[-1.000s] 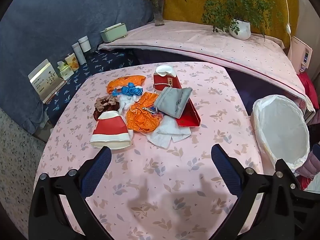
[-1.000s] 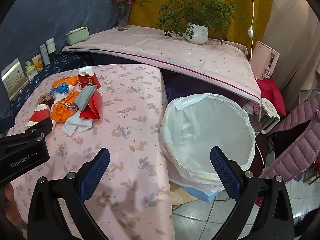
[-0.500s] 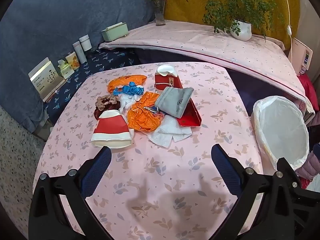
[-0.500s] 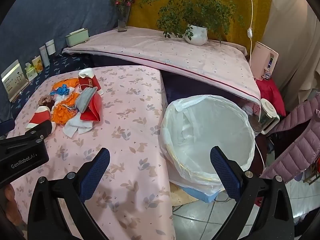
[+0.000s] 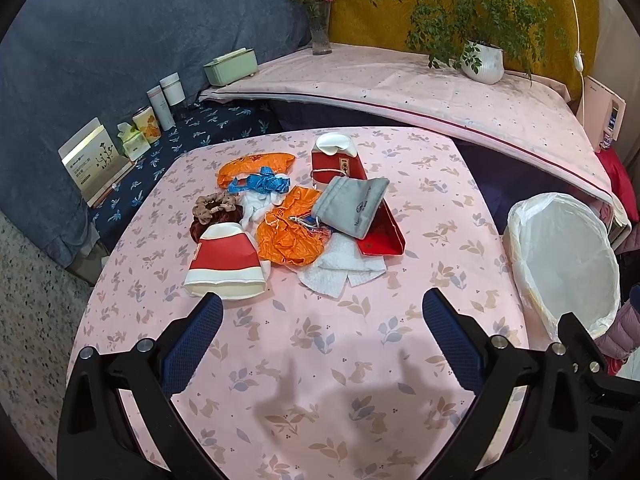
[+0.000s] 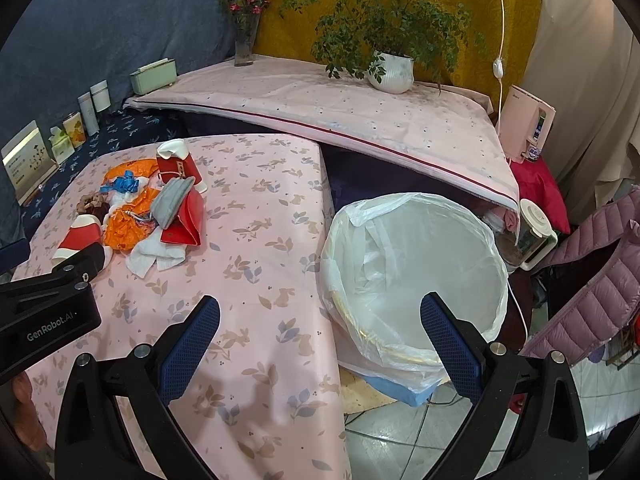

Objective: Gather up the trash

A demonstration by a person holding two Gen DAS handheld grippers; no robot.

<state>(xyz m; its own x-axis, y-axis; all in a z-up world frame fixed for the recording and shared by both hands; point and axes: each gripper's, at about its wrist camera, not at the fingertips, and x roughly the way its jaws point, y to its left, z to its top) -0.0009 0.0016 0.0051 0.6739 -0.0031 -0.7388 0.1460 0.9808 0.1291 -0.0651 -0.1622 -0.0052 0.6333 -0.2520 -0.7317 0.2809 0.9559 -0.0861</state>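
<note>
trash (image 5: 296, 216) lay untouched on table (image 5: 320, 360); we held both grippers (image 5: 320, 312) (image 6: 320, 312) wide open, empty. next, reach pile, then bin (image 6: 412, 264).

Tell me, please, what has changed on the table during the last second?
Almost nothing. Both views shifted only slightly, so the hands barely moved. The left claw and the right claw stayed open and empty; nothing was taken or let go. The trash pile lies as before on the table, and the lined bin still looks empty.
</note>
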